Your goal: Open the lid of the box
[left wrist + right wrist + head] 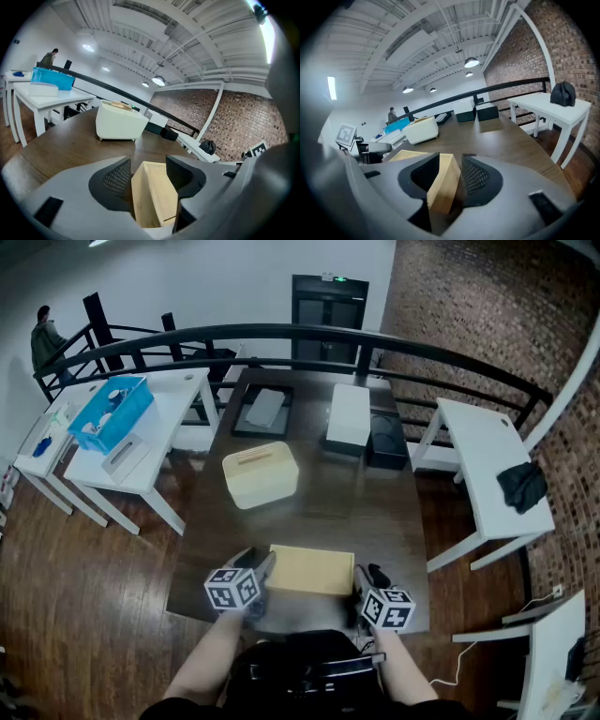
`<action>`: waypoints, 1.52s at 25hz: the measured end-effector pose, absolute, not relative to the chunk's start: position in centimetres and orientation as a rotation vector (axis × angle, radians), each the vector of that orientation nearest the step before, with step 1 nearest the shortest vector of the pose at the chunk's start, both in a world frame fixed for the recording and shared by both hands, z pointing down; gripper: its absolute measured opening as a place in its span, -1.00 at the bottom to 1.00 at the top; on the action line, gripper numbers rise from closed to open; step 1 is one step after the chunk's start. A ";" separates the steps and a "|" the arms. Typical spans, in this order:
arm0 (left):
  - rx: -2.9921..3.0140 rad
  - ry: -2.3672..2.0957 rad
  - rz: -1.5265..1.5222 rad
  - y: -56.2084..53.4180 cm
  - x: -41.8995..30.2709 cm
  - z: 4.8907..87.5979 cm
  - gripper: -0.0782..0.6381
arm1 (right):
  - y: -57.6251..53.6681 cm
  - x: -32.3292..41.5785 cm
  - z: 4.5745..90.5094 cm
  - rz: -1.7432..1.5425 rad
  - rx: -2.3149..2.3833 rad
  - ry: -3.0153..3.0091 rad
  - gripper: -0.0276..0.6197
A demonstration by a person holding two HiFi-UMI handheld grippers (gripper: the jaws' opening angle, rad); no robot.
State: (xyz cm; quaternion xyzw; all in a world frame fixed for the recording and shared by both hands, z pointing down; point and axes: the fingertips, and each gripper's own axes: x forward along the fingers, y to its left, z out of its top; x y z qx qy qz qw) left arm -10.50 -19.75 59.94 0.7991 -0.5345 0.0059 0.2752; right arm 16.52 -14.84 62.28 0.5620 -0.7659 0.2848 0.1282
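The wooden box [312, 569] lies flat on the counter [319, 498], on the person's side of the cream container [260, 473], long axis left-right. Its ends hide inside the wide jaws of the left gripper [148, 174] and right gripper [451, 174], seemingly not pinched.

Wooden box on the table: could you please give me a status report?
Left gripper open, box end between jaws. Right gripper open, box corner between jaws. Lid looks shut. Cream case behind, well apart.

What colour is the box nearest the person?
The box is pale tan wood, clearest in the head view.
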 end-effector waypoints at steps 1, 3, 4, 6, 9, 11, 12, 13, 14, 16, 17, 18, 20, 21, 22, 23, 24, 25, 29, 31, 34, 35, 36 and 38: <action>2.137 -1.422 0.030 -19.9 -10.1 60.5 -0.13 | -14.9 16.3 62.7 0.837 1.620 -2.230 -0.44; 2.116 -1.393 0.063 -20.0 -9.4 61.7 -0.13 | -15.0 15.6 63.5 0.851 1.585 -2.235 -0.44; 2.106 -1.377 0.076 -19.9 -9.1 62.3 -0.13 | -15.0 15.2 63.8 0.856 1.565 -2.238 -0.44; 2.091 -1.343 0.084 -19.6 -8.8 63.3 -0.18 | -14.9 14.6 64.3 0.867 1.534 -2.241 -0.44; 2.088 -1.314 0.078 -19.2 -8.7 63.7 -0.42 | -15.0 14.6 64.5 0.884 1.539 -2.222 -0.44; 2.079 -1.301 0.060 -19.2 -9.0 63.8 -0.46 | -15.1 14.7 65.0 0.894 1.531 -2.217 -0.45; 2.073 -1.293 0.049 -19.2 -9.1 63.9 -0.49 | -15.1 14.6 65.3 0.901 1.522 -2.215 -0.45; 2.067 -1.284 0.041 -19.2 -9.3 64.0 -0.50 | -15.0 14.6 65.5 0.910 1.512 -2.212 -0.45; 2.064 -1.278 0.036 -19.2 -9.4 64.0 -0.52 | -15.0 14.4 65.7 0.920 1.501 -2.211 -0.45; 2.064 -1.268 0.034 -19.3 -9.5 64.0 -0.52 | -14.9 14.2 66.0 0.936 1.488 -2.204 -0.45; 2.064 -1.263 0.033 -19.3 -9.6 63.9 -0.53 | -14.8 14.2 66.2 0.940 1.490 -2.194 -0.45; 2.066 -1.259 0.034 -19.3 -9.6 63.9 -0.53 | -14.8 14.3 66.4 0.944 1.495 -2.182 -0.51; 2.069 -1.258 0.035 -19.3 -10.0 63.9 -0.57 | -14.8 14.6 66.7 0.955 1.509 -2.168 -0.52; 2.067 -1.263 0.035 -19.3 -10.5 63.9 -0.58 | -14.8 14.6 66.7 0.959 1.509 -2.170 -0.53; 2.060 -1.270 0.030 -19.3 -11.1 63.9 -0.58 | -14.8 14.4 66.6 0.962 1.504 -2.177 -0.56; 2.050 -1.279 0.022 -19.4 -11.9 64.0 -0.58 | -14.9 14.3 66.5 0.965 1.498 -2.185 -0.56; 2.038 -1.289 0.013 -19.5 -12.7 64.0 -0.58 | -14.9 14.2 66.4 0.966 1.498 -2.188 -0.56; 2.029 -1.301 0.006 -19.6 -13.6 64.1 -0.58 | -14.9 14.3 66.4 0.966 1.504 -2.184 -0.56; 2.003 -1.349 -0.008 -19.8 -16.9 64.1 -0.59 | -14.9 14.4 66.5 0.968 1.505 -2.186 -0.56; 1.990 -1.365 -0.017 -19.9 -18.3 64.1 -0.60 | -14.9 14.3 66.3 0.973 1.500 -2.194 -0.56; 1.956 -1.396 -0.040 -20.0 -20.2 64.1 -0.61 | -14.9 14.6 66.7 0.975 1.516 -2.180 -0.56; 1.938 -1.411 -0.054 -20.0 -20.9 64.2 -0.61 | -14.9 14.7 66.8 0.974 1.519 -2.176 -0.56; 1.920 -1.427 -0.068 -20.1 -21.6 64.2 -0.61 | -14.9 14.7 66.8 0.974 1.519 -2.174 -0.56; 1.893 -1.463 -0.087 -20.1 -23.1 64.3 -0.62 | -14.9 14.5 66.5 0.975 1.509 -2.184 -0.56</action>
